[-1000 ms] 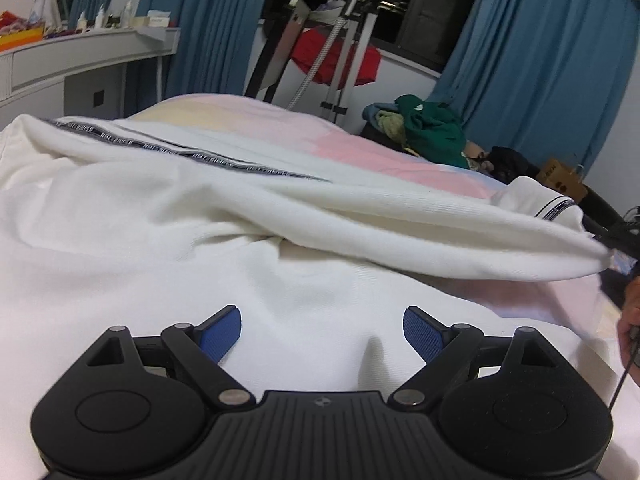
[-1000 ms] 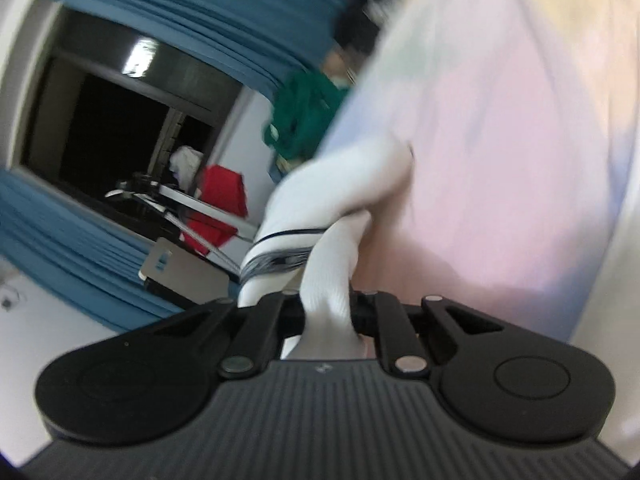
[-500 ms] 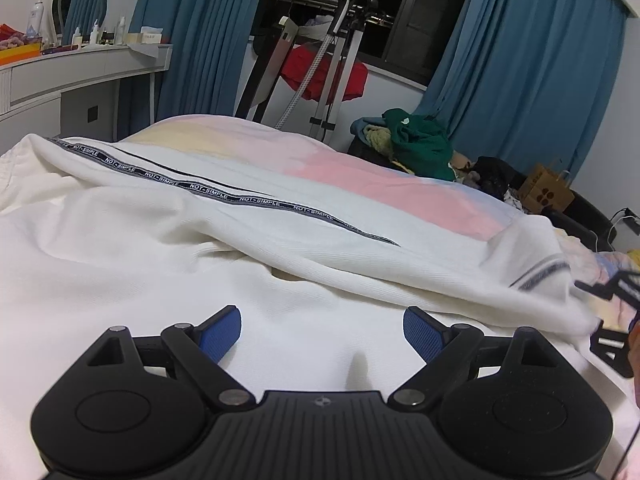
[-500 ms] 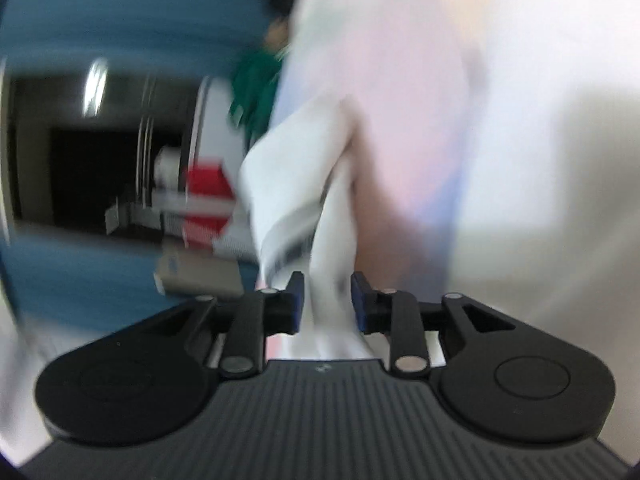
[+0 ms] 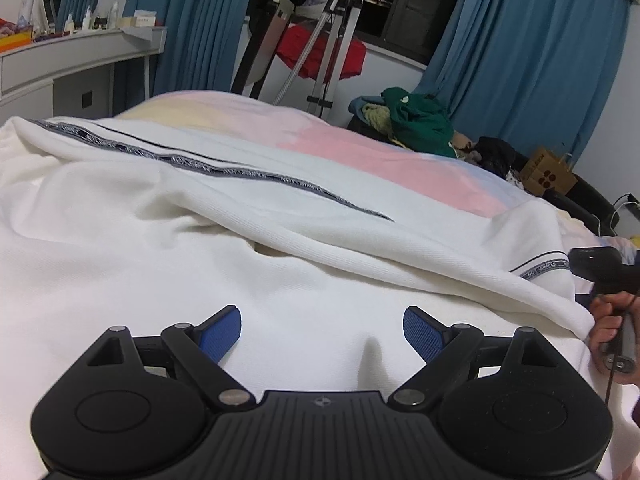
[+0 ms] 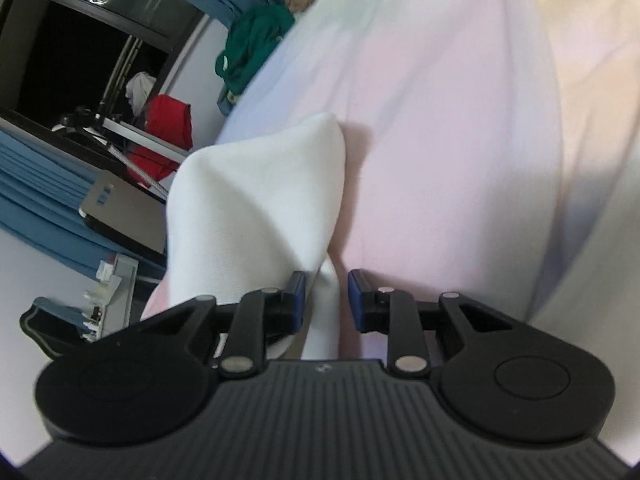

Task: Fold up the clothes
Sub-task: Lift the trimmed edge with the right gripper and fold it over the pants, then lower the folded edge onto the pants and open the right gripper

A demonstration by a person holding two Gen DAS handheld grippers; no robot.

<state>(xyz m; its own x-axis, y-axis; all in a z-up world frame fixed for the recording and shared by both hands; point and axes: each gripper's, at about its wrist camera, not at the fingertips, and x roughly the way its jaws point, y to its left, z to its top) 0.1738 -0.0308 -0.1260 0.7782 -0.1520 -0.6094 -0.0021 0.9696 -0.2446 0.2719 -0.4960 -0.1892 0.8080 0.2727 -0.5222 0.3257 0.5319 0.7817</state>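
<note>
On the bed (image 5: pixel 400 160), white garment (image 5: pixel 240 240); both claws (left (image 5: pixel 322 330), right (image 6: pixel 326 294)) released.

Black ribbed left gripper (image 5: pixel 322 326); blue pads (image 5: pixel 220 334); silver pivot screws (image 5: pixel 235 397)

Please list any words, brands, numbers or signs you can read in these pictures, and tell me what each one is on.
"NOT•SIMPLE": on the dark band at the cuff of the white garment.
The same lettering seems to repeat along the long dark stripe; mostly too small to read.
Cardboard box: dark dots and print, unreadable.
Bottles on the shelf: labels too small.
Right wrist view: no readable text.
</note>
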